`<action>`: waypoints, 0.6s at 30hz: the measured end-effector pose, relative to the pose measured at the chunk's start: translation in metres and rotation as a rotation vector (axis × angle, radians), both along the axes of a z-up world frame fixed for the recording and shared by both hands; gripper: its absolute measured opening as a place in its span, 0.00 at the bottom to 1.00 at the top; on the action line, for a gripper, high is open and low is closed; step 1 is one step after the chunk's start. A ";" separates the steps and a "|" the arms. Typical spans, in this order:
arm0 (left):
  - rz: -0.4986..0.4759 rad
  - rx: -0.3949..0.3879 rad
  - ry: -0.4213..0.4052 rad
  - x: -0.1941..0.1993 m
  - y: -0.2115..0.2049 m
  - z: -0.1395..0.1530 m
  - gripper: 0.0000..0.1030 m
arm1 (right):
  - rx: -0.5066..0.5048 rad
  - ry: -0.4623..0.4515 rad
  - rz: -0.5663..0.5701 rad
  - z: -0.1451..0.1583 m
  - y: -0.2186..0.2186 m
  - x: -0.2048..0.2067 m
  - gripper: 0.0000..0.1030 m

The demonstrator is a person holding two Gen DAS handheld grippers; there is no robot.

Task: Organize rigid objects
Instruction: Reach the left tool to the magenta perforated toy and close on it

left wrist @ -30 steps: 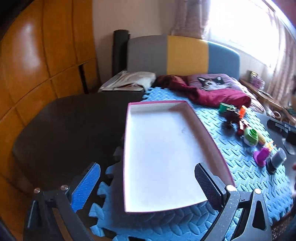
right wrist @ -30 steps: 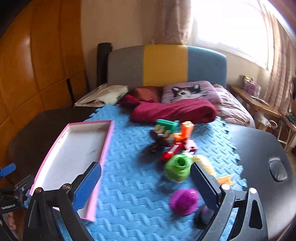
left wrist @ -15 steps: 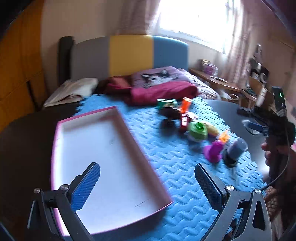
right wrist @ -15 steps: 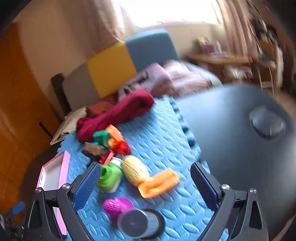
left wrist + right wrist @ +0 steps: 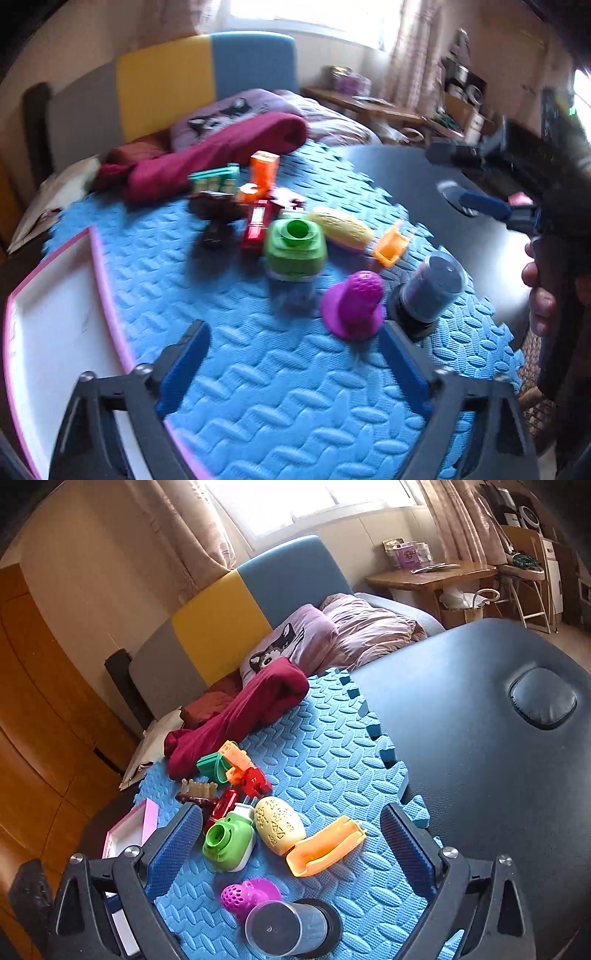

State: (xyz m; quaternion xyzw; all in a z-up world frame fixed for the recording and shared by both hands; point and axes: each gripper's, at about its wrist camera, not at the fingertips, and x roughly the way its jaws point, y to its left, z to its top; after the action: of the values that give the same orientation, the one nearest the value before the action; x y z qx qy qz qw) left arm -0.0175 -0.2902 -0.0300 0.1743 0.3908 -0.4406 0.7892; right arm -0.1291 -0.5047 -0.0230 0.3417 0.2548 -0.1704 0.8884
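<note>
Ahead of the left gripper [image 5: 291, 360], whose jaws are standing wide apart and holding nothing, the purple toy [image 5: 352, 308] and the dark cylindrical container [image 5: 428, 291] are resting on the blue foam mat [image 5: 295, 406], while the pink-rimmed tray [image 5: 110, 306] is lying empty at its left finger. Between the spread, unloaded fingers of the right gripper [image 5: 291, 840], the green toy [image 5: 231, 840], the yellow egg-shaped piece [image 5: 279, 825] and the orange piece [image 5: 325, 845] are lying close together. Judging from the empty tray, the selection step is in progress; the next move is calling for lowering one gripper around a single toy, closing, and carrying it into the tray.
</note>
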 end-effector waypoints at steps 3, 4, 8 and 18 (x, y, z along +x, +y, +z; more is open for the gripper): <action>-0.052 0.009 0.001 -0.003 -0.016 -0.006 0.80 | 0.003 -0.010 -0.005 0.001 -0.001 -0.002 0.96; -0.067 0.007 0.003 -0.004 -0.021 -0.008 0.78 | 0.009 -0.013 -0.007 0.001 -0.002 -0.003 0.96; -0.098 0.015 0.011 -0.004 -0.033 -0.013 0.67 | 0.031 -0.017 -0.019 -0.001 -0.007 -0.004 0.96; -0.156 0.021 0.044 -0.006 -0.065 -0.034 0.33 | 0.062 -0.013 -0.031 -0.006 -0.012 -0.005 0.95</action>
State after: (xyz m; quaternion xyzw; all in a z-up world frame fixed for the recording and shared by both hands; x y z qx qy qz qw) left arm -0.0239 -0.3551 -0.0637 0.2027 0.3978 -0.5002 0.7419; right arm -0.1343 -0.5171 -0.0286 0.3743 0.2486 -0.1740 0.8763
